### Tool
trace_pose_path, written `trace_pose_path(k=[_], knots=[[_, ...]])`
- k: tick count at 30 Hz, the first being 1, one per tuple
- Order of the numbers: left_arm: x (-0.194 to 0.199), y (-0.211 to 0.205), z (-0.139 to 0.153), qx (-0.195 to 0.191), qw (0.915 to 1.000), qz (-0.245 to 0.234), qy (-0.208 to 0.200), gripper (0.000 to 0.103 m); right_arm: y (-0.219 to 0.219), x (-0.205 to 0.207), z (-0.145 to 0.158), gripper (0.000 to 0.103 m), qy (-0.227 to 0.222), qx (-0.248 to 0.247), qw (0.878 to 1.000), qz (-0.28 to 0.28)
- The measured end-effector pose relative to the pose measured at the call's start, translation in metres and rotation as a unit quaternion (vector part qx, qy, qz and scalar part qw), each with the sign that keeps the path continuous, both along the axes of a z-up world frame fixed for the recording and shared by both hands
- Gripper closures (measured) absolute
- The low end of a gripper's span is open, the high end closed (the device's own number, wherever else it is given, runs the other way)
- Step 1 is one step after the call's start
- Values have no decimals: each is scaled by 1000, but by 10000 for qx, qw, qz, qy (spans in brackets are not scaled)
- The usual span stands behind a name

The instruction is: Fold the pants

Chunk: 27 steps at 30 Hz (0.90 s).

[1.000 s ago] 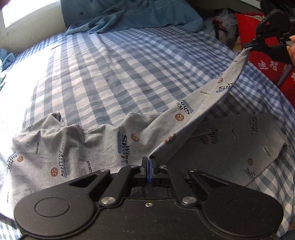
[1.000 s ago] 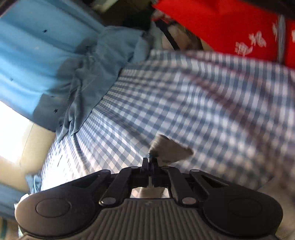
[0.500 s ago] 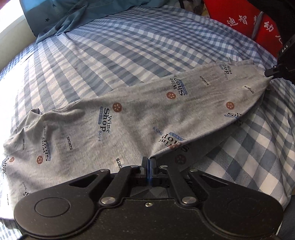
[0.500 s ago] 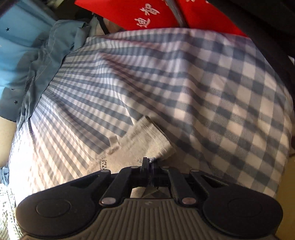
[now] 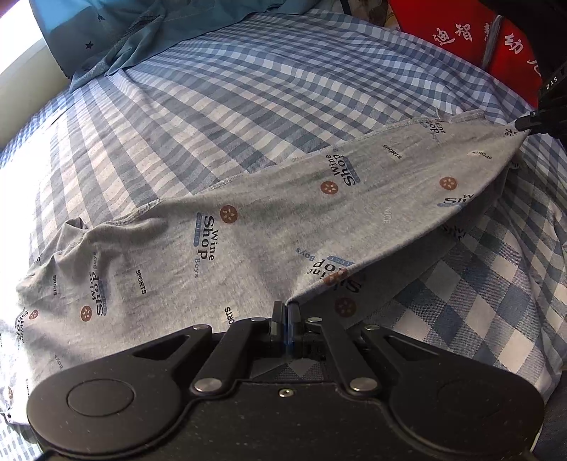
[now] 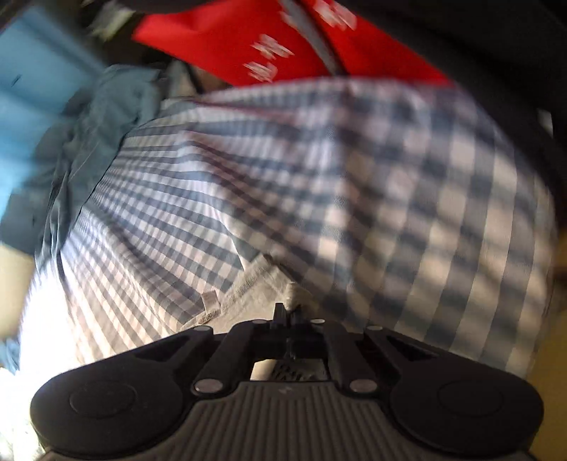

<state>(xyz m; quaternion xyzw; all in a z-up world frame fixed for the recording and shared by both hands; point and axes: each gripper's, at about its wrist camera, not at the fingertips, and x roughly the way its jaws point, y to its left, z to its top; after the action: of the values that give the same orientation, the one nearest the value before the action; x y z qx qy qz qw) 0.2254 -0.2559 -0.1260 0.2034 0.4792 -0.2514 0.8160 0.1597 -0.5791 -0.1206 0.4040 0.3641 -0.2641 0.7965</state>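
Observation:
Grey printed pants (image 5: 248, 227) lie across a blue checked bed sheet (image 5: 219, 99), one leg folded over the other. My left gripper (image 5: 285, 312) is shut on the near edge of the top leg, close to the sheet. My right gripper (image 5: 524, 124) shows at the far right of the left wrist view, shut on the leg's hem corner. In the blurred right wrist view the right gripper (image 6: 285, 312) pinches the grey hem (image 6: 255, 283) just above the sheet (image 6: 389, 198).
Crumpled blue fabric (image 5: 149, 32) lies at the far end of the bed. A red item with white characters (image 5: 460, 39) stands at the far right, beyond the bed edge. It also shows in the right wrist view (image 6: 248, 42).
Both grippers have lowered the lifted pant leg from high in the air onto the other leg. The right gripper has come down close to the sheet.

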Motion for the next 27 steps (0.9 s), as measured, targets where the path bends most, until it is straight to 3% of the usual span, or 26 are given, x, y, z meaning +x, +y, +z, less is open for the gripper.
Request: trace_pose_path(k=[2,4,8,12,16,18,19,20,22,24,27], knots=[[-1,0,-3,1,10000,17,49,103,-2,-1,-7,100,160,154,9997,-89],[-1,2,-4,-72,9998,61,146,100,-2,-7,-10,85,254,284,9991,-184],[-2,9,-1,-474,9974,292,450,79,-5,-29,-11,56,49,528,9980,-336],[-8,14,6,-736,9938,625,547,52,-13,-42,-31,46,-109,1237,9913,-446],[-11,14,8,-844,9908,850,627,48,-21,-46,-54,39,-481,1966,9757,-840],[-12,14,10,-877,9898,909,660,45,-24,-45,-63,44,-607,2110,9705,-997],[-14,13,11,-883,9897,916,658,45,-24,-44,-67,55,-634,2170,9683,-1064],[-14,13,11,-879,9898,915,653,44,-25,-43,-69,77,-658,2200,9666,-1138],[-16,13,14,-881,9902,884,633,44,-25,-45,-66,94,-696,2099,9660,-1338],[-17,13,16,-888,9904,874,596,44,-25,-48,-54,98,-867,1752,9706,-1403],[-19,16,19,-918,9903,899,538,44,-17,-42,-19,99,-885,720,9895,-889]])
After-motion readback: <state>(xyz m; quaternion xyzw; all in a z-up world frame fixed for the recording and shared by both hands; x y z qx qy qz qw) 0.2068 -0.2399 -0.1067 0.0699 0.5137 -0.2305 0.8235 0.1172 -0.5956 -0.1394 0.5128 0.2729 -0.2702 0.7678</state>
